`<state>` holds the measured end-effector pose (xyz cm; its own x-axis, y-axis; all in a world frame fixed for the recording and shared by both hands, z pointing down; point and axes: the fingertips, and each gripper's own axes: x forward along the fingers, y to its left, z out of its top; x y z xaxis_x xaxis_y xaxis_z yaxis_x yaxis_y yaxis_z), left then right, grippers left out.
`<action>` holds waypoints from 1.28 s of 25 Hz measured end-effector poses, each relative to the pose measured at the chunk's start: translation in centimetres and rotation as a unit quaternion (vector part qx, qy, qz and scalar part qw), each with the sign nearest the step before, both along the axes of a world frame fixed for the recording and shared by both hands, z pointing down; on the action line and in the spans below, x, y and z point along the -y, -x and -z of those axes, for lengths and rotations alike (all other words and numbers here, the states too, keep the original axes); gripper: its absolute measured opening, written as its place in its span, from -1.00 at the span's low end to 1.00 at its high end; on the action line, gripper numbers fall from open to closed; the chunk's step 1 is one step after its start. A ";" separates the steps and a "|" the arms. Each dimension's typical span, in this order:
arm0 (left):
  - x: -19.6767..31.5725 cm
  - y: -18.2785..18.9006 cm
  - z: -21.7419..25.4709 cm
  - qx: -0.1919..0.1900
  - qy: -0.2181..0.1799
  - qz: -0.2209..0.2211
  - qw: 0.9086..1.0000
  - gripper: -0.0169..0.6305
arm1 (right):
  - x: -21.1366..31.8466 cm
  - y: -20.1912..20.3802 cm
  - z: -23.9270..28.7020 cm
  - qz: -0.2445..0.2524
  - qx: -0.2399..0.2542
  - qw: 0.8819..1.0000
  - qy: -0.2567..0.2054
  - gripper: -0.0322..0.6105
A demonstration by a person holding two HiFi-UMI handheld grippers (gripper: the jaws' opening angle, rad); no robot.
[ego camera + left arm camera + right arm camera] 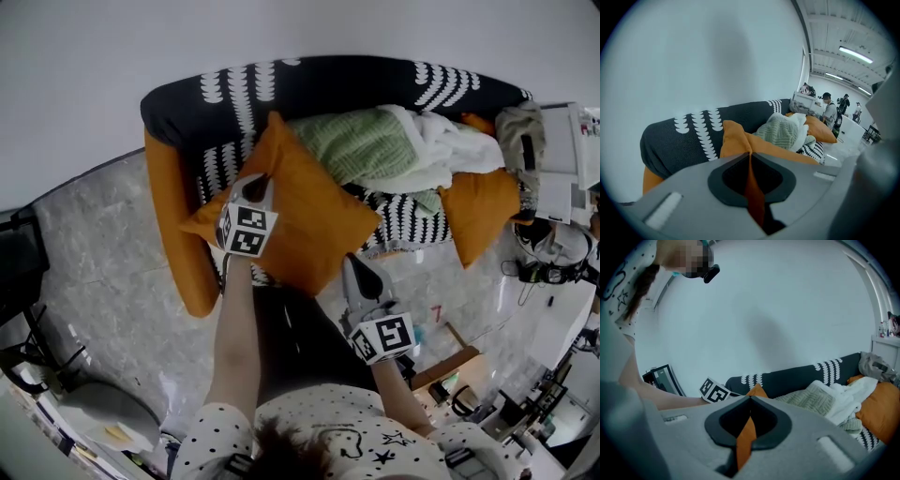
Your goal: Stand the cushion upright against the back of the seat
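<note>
A large orange cushion (305,220) lies tilted over the front of the black-and-white patterned sofa, below its backrest (356,80). My left gripper (261,183) is shut on the cushion's left edge. In the left gripper view an orange fold (752,187) is pinched between the jaws of the left gripper (751,154), and the cushion (736,140) rises beyond them. My right gripper (354,267) is shut on the cushion's near right edge. In the right gripper view orange fabric (746,437) is clamped in the right gripper (750,399), with the cushion's far corner (757,391) just past it.
A green knit blanket (366,141) and white bedding (441,150) are heaped on the seat to the right. A second orange cushion (478,211) hangs off the sofa's right end. The orange armrest (173,225) bounds the left. A white cabinet (562,150) and clutter stand at right.
</note>
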<state>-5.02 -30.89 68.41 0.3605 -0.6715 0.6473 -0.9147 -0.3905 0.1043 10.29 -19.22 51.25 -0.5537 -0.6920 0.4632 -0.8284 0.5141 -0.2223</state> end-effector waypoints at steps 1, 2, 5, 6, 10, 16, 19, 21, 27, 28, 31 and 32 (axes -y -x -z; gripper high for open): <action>-0.2 0.0 0.3 0.000 0.000 -0.002 1.000 -0.90 | 0.1 0.0 0.3 -0.001 0.000 1.000 -0.003 -0.92; -0.3 0.0 0.7 0.000 -0.001 -0.004 1.000 -0.90 | 0.1 0.0 0.5 -0.002 0.001 1.000 -0.006 -0.92; -0.6 0.2 2.0 0.005 -0.008 -0.009 1.000 -0.91 | 0.2 0.0 1.4 -0.004 0.004 1.000 -0.016 -0.92; -0.6 0.3 2.7 0.008 -0.012 -0.010 1.000 -0.91 | 0.2 0.0 1.7 -0.004 0.005 1.000 -0.019 -0.92; -0.2 1.0 5.5 0.022 -0.036 -0.015 0.999 -0.91 | 0.4 0.3 3.1 -0.002 0.012 0.999 -0.033 -0.92; 2.1 3.0 10.7 0.050 -0.089 -0.017 0.995 -0.91 | 0.7 0.7 5.1 -0.001 0.020 0.998 -0.056 -0.92; 3.6 3.7 13.3 0.071 -0.118 -0.029 0.990 -0.91 | 0.9 0.7 6.1 -0.001 0.022 0.997 -0.067 -0.92; 4.7 4.2 14.9 0.085 -0.138 -0.038 0.986 -0.91 | 1.0 0.6 6.7 -0.002 0.022 0.997 -0.075 -0.92; 7.8 7.2 18.6 0.109 -0.180 -0.032 0.977 -0.92 | 1.0 -0.1 7.3 -0.015 0.013 0.996 -0.083 -0.92; 8.2 7.5 18.4 0.110 -0.180 -0.031 0.977 -0.92 | 0.9 -0.2 7.2 -0.018 0.011 0.996 -0.082 -0.92; 9.2 7.6 16.8 0.111 -0.170 -0.032 0.979 -0.92 | 0.9 -0.3 6.9 -0.024 0.006 0.997 -0.076 -0.92; 9.4 7.6 16.1 0.110 -0.165 -0.033 0.980 -0.92 | 0.9 -0.2 6.8 -0.026 0.004 0.997 -0.074 -0.92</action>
